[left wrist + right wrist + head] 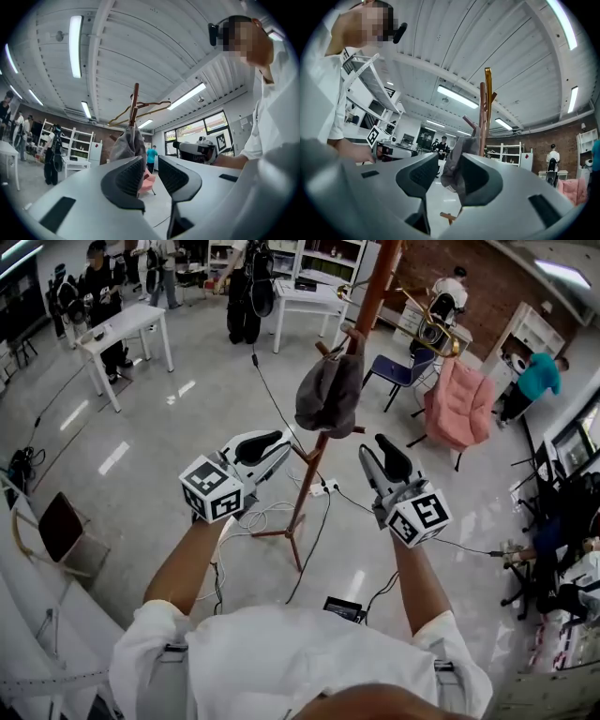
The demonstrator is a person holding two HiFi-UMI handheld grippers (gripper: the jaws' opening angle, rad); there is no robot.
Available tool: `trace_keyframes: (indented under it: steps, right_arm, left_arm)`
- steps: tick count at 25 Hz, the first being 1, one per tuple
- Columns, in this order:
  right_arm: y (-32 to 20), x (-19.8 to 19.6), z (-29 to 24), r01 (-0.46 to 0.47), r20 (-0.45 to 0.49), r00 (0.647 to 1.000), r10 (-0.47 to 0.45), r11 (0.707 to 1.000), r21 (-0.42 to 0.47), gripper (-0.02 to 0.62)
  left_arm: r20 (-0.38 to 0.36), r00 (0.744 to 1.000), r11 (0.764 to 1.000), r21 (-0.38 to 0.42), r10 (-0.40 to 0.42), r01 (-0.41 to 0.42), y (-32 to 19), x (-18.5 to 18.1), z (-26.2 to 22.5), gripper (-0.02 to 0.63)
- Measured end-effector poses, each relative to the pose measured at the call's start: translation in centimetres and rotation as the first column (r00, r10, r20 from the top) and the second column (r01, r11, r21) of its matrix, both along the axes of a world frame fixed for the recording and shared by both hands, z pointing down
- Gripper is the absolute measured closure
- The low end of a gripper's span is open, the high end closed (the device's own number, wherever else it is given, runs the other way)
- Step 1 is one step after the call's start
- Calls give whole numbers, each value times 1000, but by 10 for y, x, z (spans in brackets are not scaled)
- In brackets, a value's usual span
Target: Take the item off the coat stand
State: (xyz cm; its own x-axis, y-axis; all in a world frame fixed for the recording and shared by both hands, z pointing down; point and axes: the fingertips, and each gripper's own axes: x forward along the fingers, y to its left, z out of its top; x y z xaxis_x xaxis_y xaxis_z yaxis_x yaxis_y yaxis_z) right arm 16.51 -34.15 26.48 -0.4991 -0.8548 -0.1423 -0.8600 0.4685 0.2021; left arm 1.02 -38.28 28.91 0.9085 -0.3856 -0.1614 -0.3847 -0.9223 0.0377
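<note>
A grey cloth item point(330, 395) hangs from a peg of the wooden coat stand point(317, 457) in the head view. My left gripper point(281, 444) is held just left of the stand, below the item, and my right gripper point(380, 443) just right of it. Neither one touches the cloth. In the left gripper view the left gripper point(151, 161) has its jaws a little apart with nothing between them; the grey item point(127, 143) hangs beyond. In the right gripper view the right gripper point(449, 161) is open wide, and the grey item point(457, 157) hangs ahead of it.
A wire hanger point(422, 310) hangs near the stand's top. A pink chair point(459, 404) and a blue chair point(405, 369) stand to the right behind it. Cables point(281, 418) and a power strip point(323, 488) lie on the floor by its feet. White tables point(122, 326) and people are farther back.
</note>
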Motion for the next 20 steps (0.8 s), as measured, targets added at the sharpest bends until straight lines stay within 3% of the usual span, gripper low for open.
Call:
trace_keyframes:
  steps: [3, 8, 14, 20]
  right_arm:
    - [-8, 4, -21, 29, -6, 1000, -29, 999, 15, 452]
    - [-22, 8, -43, 58, -7, 998, -58, 998, 11, 439]
    - [-46, 19, -71, 4, 59, 998, -6, 999, 34, 437]
    - [-86, 15, -64, -44, 66, 997, 46, 999, -29, 437]
  left_arm:
    - [-20, 999, 1000, 10, 30, -29, -7, 12, -24, 488]
    - [35, 999, 997, 66, -33, 31, -21, 19, -48, 454]
    - [15, 995, 993, 55, -103, 102, -40, 22, -71, 418]
    - [67, 991, 993, 31, -114, 112, -65, 49, -61, 394]
